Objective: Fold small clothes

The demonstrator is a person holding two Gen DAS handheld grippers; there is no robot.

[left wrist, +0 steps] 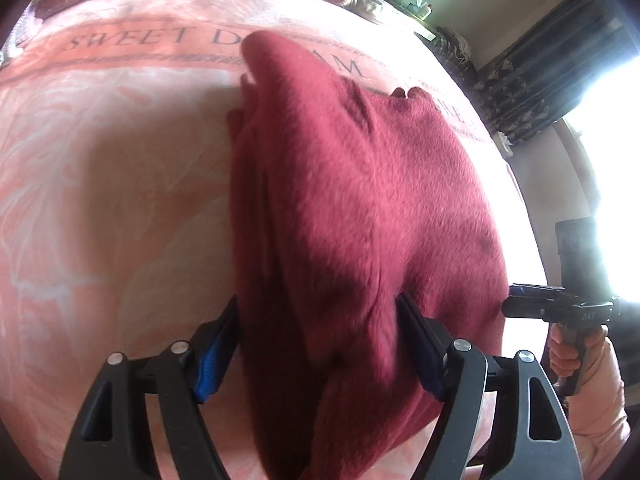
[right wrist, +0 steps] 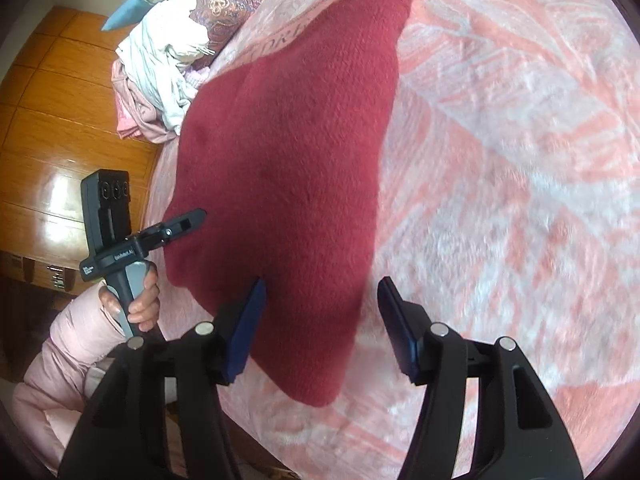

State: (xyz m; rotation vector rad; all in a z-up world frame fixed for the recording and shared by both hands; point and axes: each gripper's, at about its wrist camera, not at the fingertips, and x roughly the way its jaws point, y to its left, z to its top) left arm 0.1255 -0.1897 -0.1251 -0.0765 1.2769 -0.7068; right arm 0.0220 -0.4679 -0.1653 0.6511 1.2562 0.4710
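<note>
We are seeing the dark red fuzzy knit garment [left wrist: 352,200] lying folded on the pink printed bed blanket [left wrist: 100,160], long axis running away from both claws. Left claw [left wrist: 320,344] is standing spread astride its near end, right claw [right wrist: 320,324] spread over the near corner, neither pinching.

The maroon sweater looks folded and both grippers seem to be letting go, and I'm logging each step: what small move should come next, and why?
Probably draw both grippers straight back off the maroon sweater. It lies folded on the pink blanket, and the left gripper and right gripper stand open with cloth between the pads but not pinched, so lifting sideways might drag the fold.
</note>
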